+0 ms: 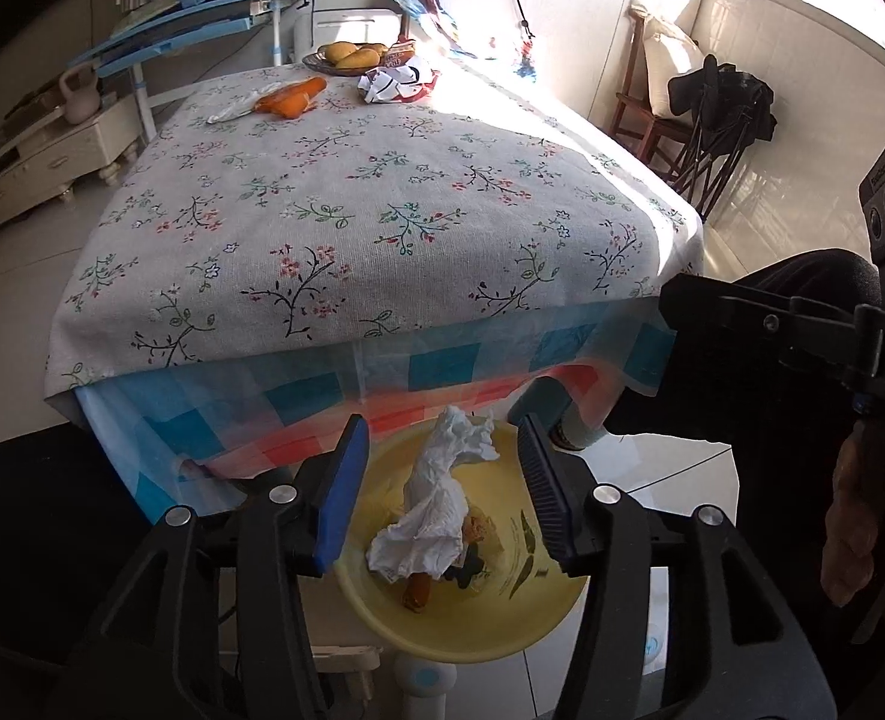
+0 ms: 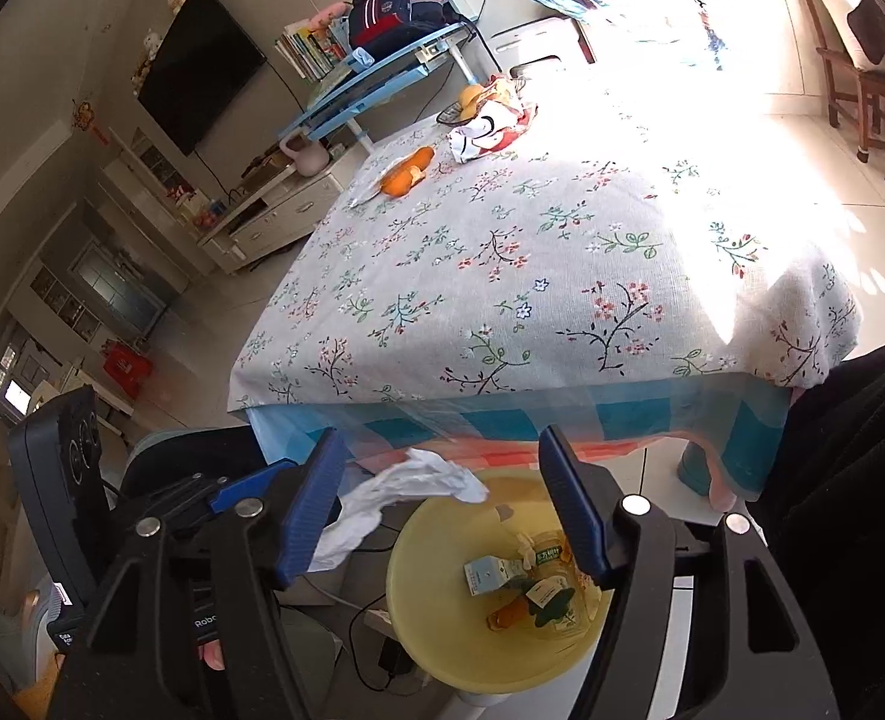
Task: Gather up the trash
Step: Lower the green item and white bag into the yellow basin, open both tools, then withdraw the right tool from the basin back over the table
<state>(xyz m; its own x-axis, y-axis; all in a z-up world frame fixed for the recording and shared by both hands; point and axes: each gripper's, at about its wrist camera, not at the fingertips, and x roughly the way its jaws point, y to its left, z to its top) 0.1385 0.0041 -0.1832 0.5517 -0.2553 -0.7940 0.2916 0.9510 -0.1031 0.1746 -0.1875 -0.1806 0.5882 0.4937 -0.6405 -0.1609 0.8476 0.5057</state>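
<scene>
A yellow bowl-shaped bin stands on the floor below the table's near edge; it also shows in the right wrist view. A crumpled white tissue is in mid-air between my left gripper's open jaws, above the bin; it shows in the right wrist view left of the bin's rim. My left gripper is open. My right gripper is open and empty above the bin. Wrappers and a small carton lie in the bin. An orange wrapper and a crumpled white-red bag lie at the table's far end.
The table has a floral cloth over a blue-and-red checked one. A basket of fruit stands at the far edge. A wooden chair and folded black frame stand right. Cables and a power strip lie by the bin.
</scene>
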